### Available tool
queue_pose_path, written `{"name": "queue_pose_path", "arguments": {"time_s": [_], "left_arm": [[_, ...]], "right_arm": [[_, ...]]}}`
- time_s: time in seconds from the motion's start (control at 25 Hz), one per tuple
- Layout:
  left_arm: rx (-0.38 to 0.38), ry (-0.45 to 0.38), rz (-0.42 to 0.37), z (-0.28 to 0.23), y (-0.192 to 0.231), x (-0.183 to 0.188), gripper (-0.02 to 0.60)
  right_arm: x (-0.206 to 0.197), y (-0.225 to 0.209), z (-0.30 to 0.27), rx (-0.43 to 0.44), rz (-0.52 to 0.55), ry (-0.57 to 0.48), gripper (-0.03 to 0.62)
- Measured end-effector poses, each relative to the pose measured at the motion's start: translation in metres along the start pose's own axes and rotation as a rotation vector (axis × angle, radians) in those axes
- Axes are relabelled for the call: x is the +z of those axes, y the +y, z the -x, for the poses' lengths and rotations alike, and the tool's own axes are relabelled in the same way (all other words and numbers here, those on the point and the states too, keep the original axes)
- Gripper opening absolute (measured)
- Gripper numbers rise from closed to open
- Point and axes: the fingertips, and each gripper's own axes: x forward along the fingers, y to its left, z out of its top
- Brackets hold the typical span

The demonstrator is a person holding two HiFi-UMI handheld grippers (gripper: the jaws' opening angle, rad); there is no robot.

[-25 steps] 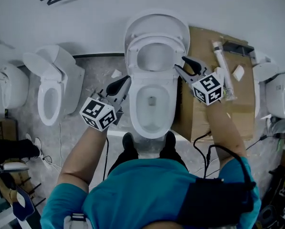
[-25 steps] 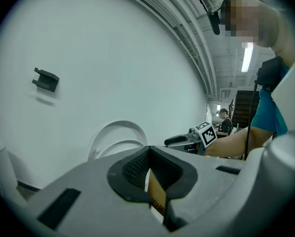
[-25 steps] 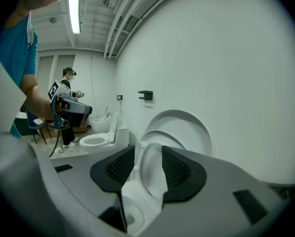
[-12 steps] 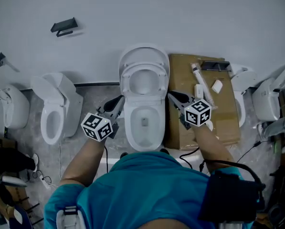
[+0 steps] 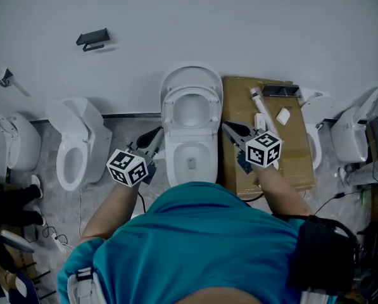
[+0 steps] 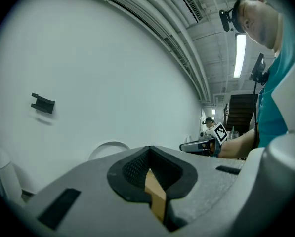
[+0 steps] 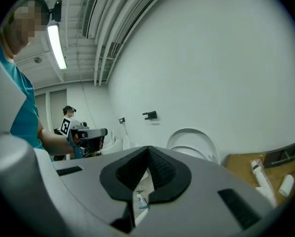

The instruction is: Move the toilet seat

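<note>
The white toilet stands against the wall in the head view, its seat [image 5: 190, 111] and lid [image 5: 190, 76] both tipped up over the open bowl [image 5: 190, 160]. My left gripper [image 5: 154, 136] hovers left of the bowl, shut and empty. Right of the bowl my right gripper [image 5: 229, 129] is shut too, holding nothing. Neither touches the toilet. In the left gripper view the shut left gripper [image 6: 149, 154] points at the wall, with the lid [image 6: 107, 148] low and to the left. The right gripper view shows the shut right gripper [image 7: 147, 154] and the raised lid [image 7: 192, 141] beyond it.
A flat cardboard sheet [image 5: 290, 163] lies right of the toilet with a white tube [image 5: 259, 109] and small parts on it. Other toilets stand at the left [image 5: 75, 145] and right [image 5: 354, 132]. A black bracket [image 5: 92, 39] hangs on the wall. Cables trail on the floor.
Both grippers have drawn back from the toilet's rim toward the person. The right jaws, open beside the seat a second ago, have shut. The head view has pulled back, so the toilet looks smaller.
</note>
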Motion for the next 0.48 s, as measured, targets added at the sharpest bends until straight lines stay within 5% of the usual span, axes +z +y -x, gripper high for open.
{"name": "queue_pose_path", "arguments": {"time_s": [0.48], "left_arm": [[0.004, -0.022, 0.0, 0.017, -0.011, 0.012, 0.003]], "right_arm": [[0.029, 0.025, 0.021, 0.035, 0.013, -0.083, -0.002]]}}
